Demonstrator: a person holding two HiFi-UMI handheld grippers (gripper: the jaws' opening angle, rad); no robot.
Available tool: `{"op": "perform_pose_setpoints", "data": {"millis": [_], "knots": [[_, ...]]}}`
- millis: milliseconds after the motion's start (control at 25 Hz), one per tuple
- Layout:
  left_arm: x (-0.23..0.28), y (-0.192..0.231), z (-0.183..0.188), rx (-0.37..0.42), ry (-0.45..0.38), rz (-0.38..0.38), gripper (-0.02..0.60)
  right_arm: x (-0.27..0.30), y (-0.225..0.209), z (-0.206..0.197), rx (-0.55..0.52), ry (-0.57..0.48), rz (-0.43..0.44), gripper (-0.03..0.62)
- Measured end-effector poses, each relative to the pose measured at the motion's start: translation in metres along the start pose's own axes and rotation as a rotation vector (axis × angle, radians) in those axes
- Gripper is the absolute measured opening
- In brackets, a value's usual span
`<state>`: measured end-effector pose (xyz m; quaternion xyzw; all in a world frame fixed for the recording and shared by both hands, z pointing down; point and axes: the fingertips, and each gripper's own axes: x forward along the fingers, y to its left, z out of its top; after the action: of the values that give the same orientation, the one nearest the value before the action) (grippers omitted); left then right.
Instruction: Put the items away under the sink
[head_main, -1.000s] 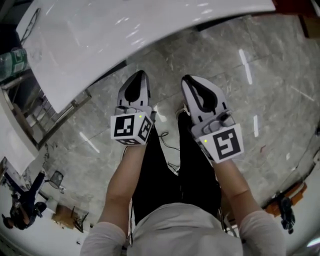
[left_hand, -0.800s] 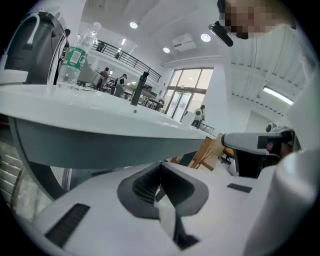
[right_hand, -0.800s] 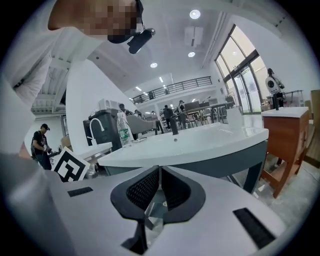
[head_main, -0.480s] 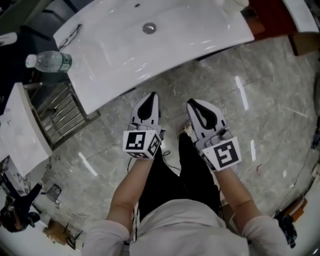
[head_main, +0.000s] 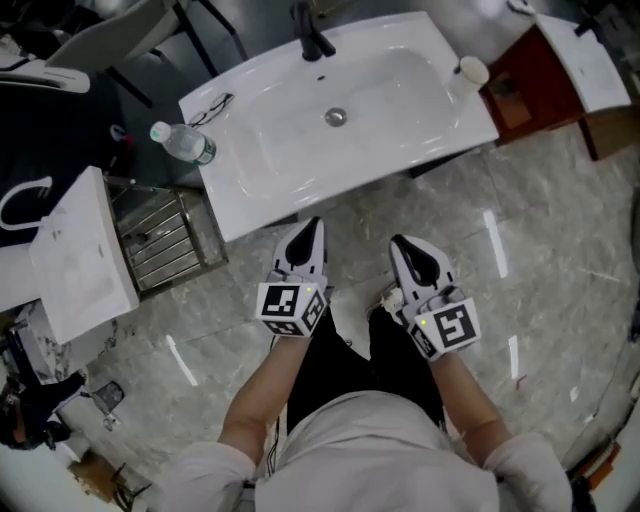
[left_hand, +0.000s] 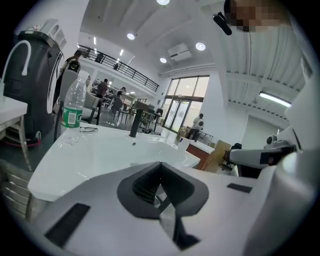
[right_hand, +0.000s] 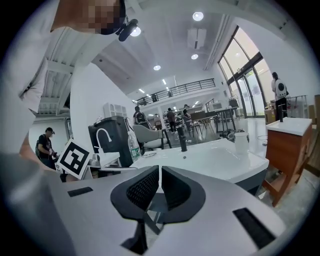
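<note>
A white sink basin (head_main: 400, 95) stands ahead of me, with a black faucet (head_main: 311, 33) at its back and a drain (head_main: 336, 117) in the middle. On its left rim are a plastic water bottle (head_main: 183, 143) and a pair of glasses (head_main: 213, 105). A white cup (head_main: 471, 70) stands at its right corner. My left gripper (head_main: 311, 226) and right gripper (head_main: 403, 244) hang side by side above the floor, short of the sink's front edge. Both are shut with nothing in them. The bottle (left_hand: 74, 107) and the cup (right_hand: 242, 141) also show in the gripper views.
A metal wire rack (head_main: 165, 240) stands on the floor left of the sink, next to a second white basin (head_main: 85, 265) with a white faucet. A wooden cabinet (head_main: 520, 85) flanks the sink's right side. Grey marble floor (head_main: 540, 250) lies underfoot.
The head view has swung so that the whole sink, faucet, bottle and cup now show. Both grippers remain shut and side by side, lower in the picture.
</note>
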<state>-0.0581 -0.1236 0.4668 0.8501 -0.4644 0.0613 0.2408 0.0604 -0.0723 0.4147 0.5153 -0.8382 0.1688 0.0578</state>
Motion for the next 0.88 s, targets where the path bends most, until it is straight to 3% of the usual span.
{"op": "perform_pose_setpoints", "data": {"millis": [320, 600, 880], "knots": [[-0.017, -0.028, 0.037, 0.016, -0.053, -0.016, 0.003, -0.008, 0.01, 0.051, -0.034, -0.083, 0.048, 0.041], [-0.035, -0.027, 0.089, 0.106, -0.12, 0.018, 0.003, -0.025, 0.038, 0.075, -0.033, -0.107, 0.152, 0.041], [-0.053, -0.038, 0.106, 0.102, -0.156, 0.048, 0.003, -0.038, 0.024, 0.101, -0.044, -0.152, 0.144, 0.041]]}}
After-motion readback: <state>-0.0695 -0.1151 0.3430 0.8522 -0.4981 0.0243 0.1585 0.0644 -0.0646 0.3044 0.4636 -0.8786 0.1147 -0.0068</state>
